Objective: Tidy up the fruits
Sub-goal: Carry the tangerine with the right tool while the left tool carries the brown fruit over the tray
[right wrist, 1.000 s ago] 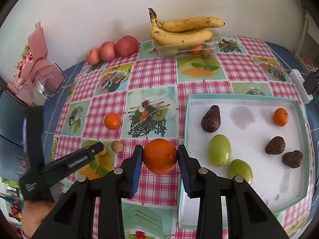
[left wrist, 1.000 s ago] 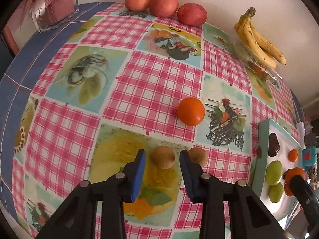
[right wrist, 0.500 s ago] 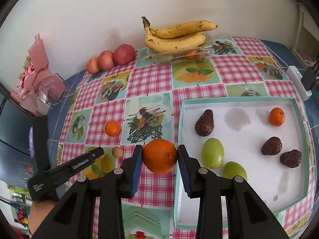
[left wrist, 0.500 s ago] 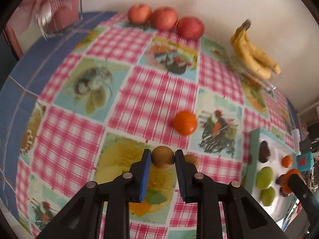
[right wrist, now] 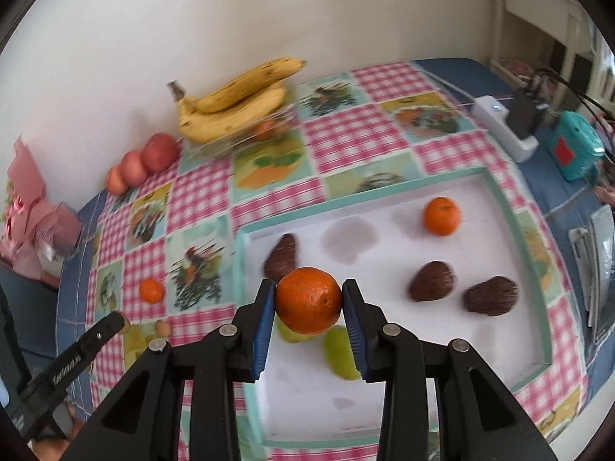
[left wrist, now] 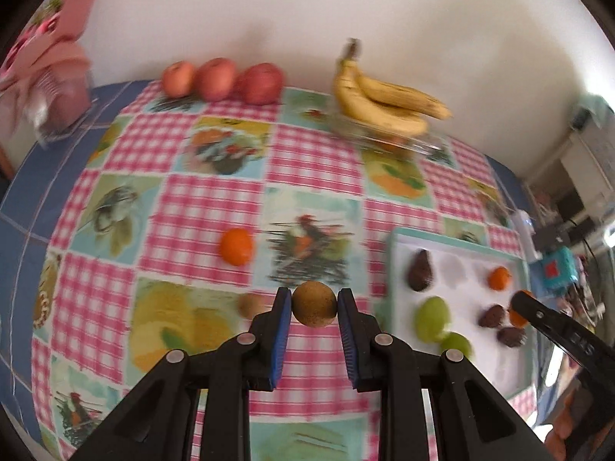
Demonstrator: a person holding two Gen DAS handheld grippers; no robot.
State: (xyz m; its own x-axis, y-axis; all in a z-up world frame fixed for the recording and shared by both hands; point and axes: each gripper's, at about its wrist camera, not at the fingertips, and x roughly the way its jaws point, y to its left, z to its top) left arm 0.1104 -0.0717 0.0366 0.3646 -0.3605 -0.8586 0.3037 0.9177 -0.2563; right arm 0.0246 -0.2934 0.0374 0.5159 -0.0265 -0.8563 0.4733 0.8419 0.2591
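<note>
1. Checked pink tablecloth [left wrist: 215, 207] spreads out beneath both grippers.
2. White tray [right wrist: 496, 192] lies under the right gripper [right wrist: 308, 299], holding a small orange, green and dark fruits.
3. Bananas [right wrist: 234, 103] rest far ahead, left of it.
4. An orange [right wrist: 308, 299] is pinched between the right gripper's blue pads, above the tray.
5. A brown kiwi [left wrist: 314, 303] is clamped in the left gripper [left wrist: 314, 303], off the cloth; another kiwi [left wrist: 251, 304] lies just left.

Both wrist cameras look steeply down along their jaws toward the wall edge of the bench [left wrist: 315, 161], close above it. Both views share the tray [right wrist: 511, 207], bananas [left wrist: 384, 103] and apples [right wrist: 153, 153].
</note>
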